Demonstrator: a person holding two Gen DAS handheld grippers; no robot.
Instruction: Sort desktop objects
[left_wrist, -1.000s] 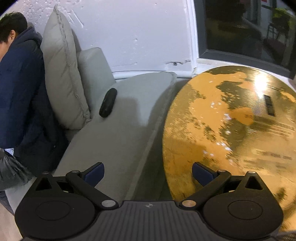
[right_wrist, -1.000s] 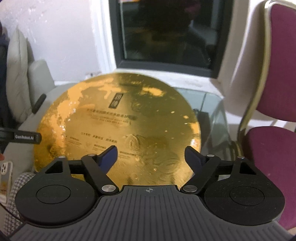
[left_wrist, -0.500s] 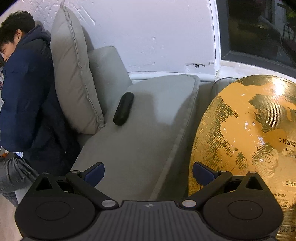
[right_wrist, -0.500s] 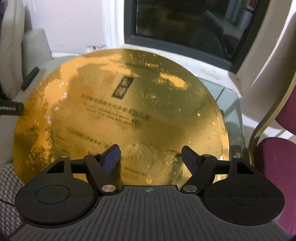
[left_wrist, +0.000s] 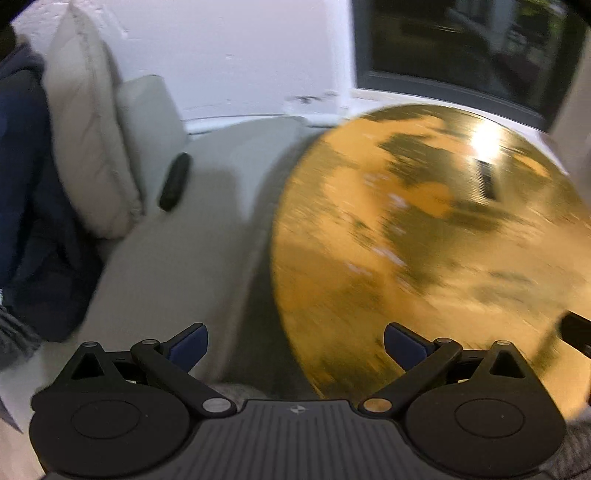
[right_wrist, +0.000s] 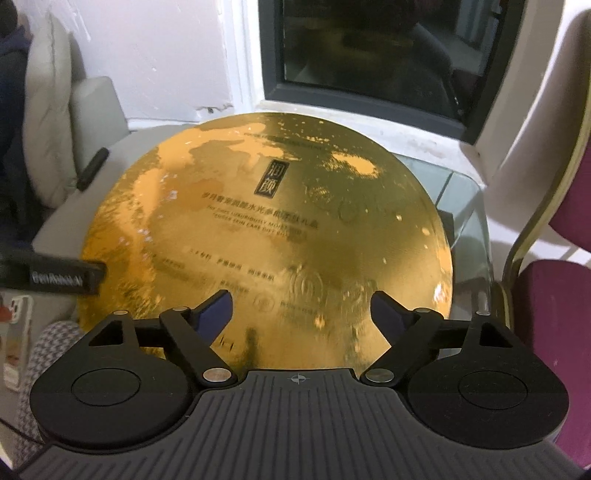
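A large round gold disc (right_wrist: 258, 221) with printed lettering lies on a glass table (right_wrist: 461, 206). My right gripper (right_wrist: 300, 299) hangs open above the disc's near part. Its jaws have just been opening and hold nothing. My left gripper (left_wrist: 293, 332) stands open over the gap between the sofa seat (left_wrist: 177, 266) and the disc's (left_wrist: 424, 240) left edge. Its jaws have just closed a little, with nothing between them. Its labelled body (right_wrist: 62, 277) pokes into the right wrist view from the left. A black oblong object (left_wrist: 174, 181) lies on the sofa seat.
A person in a dark blue jacket (left_wrist: 22, 166) sits at the sofa's left end beside a grey cushion (left_wrist: 88, 129). A purple chair (right_wrist: 554, 295) stands right of the table, under a dark window (right_wrist: 369, 48). Checked fabric (right_wrist: 48, 354) and a phone (right_wrist: 16, 332) are at lower left.
The left wrist view has swung right, so the gold disc fills more of it, blurred. The right gripper has pulled back from the disc and its jaws stand wider.
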